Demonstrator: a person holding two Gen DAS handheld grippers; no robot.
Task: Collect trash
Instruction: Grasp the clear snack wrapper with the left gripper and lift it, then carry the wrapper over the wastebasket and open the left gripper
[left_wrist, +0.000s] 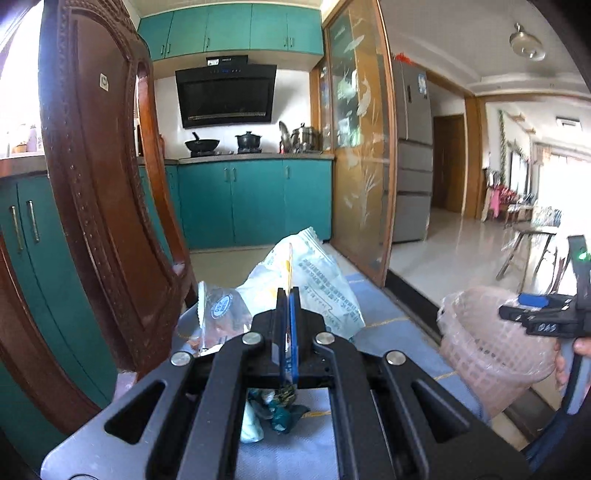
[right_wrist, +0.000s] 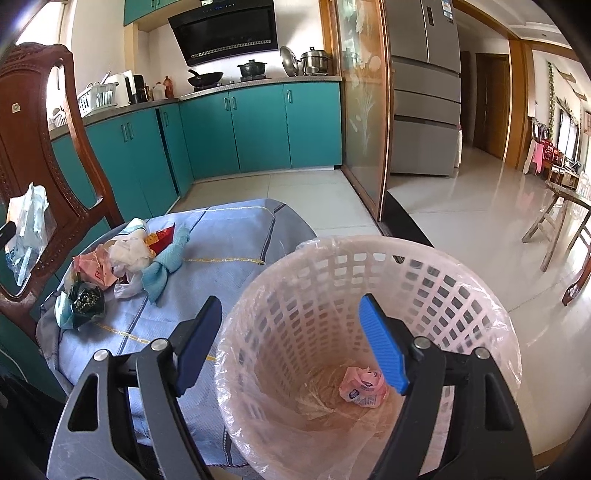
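My left gripper (left_wrist: 287, 295) is shut on a white and pale-blue plastic wrapper (left_wrist: 314, 280) and holds it above the blue tablecloth (left_wrist: 388, 314). The same wrapper shows at the far left of the right wrist view (right_wrist: 27, 229). My right gripper (right_wrist: 291, 325) is open, its fingers straddling the near rim of a pink lattice trash basket (right_wrist: 424, 280) lined with clear plastic. A crumpled pink wrapper (right_wrist: 364, 386) lies in the basket. The basket (left_wrist: 484, 347) and right gripper (left_wrist: 535, 314) also show at the right of the left wrist view. More trash (right_wrist: 125, 262) lies in a pile on the cloth.
A carved wooden chair (left_wrist: 99, 192) stands close on the left (right_wrist: 33, 147). Teal kitchen cabinets (right_wrist: 258, 125) and a stove line the back. A glass sliding door (right_wrist: 364, 103) and fridge (right_wrist: 424, 85) are to the right. A wooden stool (right_wrist: 554, 221) stands on the tiled floor.
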